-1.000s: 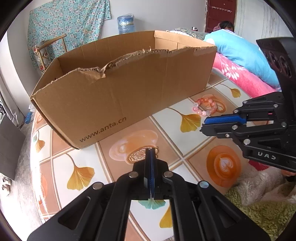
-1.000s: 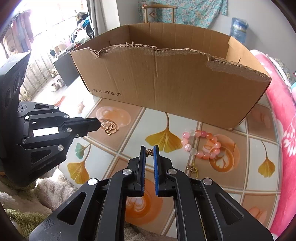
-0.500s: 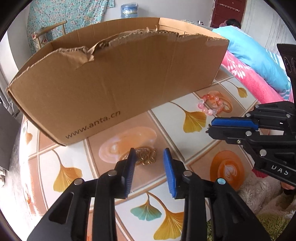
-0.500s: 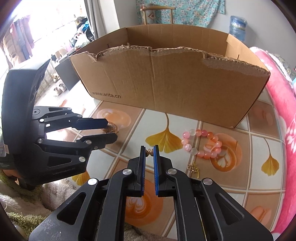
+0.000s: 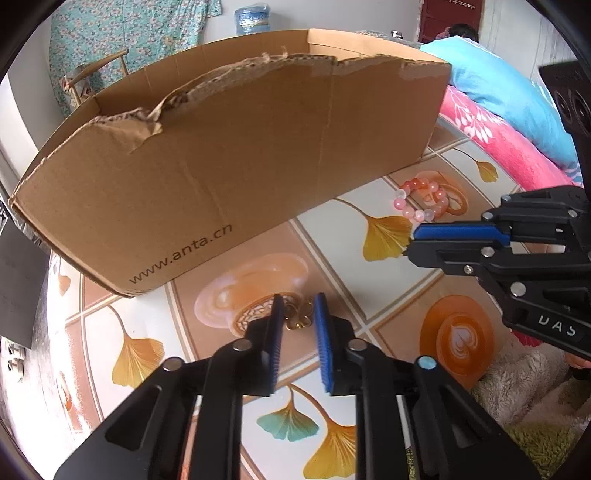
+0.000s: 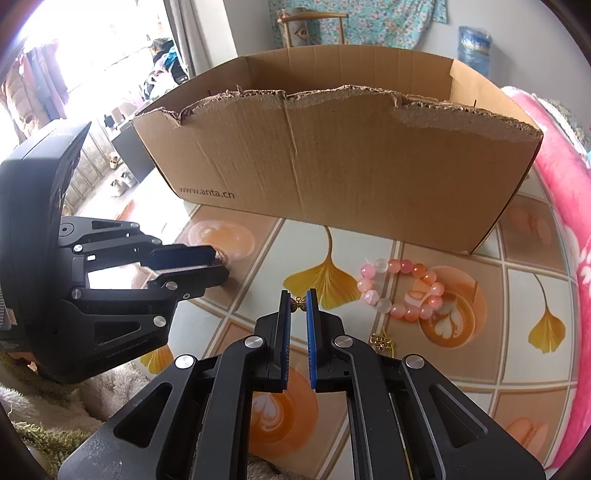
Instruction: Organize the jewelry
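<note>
Now left claw [image 5: 298, 308] closing around gold butterfly charm [image 5: 297, 318], untouched; right claw [image 6: 298, 300] clamps another charm [image 6: 298, 303]

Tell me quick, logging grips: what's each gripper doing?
Left gripper: closing around gold butterfly piece, not yet clamped.
Right gripper: shut on small gold charm.

Home bedroom, bedding [image 5: 491, 88], floral curtain [image 5: 122, 33], wooden chair [image 6: 314, 22]
</note>
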`<act>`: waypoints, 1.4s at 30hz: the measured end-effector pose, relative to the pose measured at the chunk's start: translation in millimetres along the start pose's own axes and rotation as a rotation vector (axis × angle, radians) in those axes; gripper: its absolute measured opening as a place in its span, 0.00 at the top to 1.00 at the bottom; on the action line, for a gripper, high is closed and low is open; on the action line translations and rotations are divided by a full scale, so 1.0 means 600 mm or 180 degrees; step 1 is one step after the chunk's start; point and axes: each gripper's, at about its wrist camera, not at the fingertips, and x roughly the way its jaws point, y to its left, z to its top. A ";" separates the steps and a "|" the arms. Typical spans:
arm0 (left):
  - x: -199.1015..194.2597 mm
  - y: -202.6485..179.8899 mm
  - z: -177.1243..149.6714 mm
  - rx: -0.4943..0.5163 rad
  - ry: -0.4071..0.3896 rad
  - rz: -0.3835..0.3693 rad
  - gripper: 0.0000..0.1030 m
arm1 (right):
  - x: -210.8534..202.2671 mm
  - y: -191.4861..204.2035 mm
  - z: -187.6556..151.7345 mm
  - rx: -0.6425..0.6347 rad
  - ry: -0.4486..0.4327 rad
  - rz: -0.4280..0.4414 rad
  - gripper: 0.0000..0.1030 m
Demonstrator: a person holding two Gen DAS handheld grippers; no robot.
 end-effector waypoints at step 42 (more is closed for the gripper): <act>-0.038 0.024 -0.035 -0.0061 -0.0283 -0.0267 0.72 | -0.082 0.002 0.048 0.0093 -0.0324 0.0229 0.94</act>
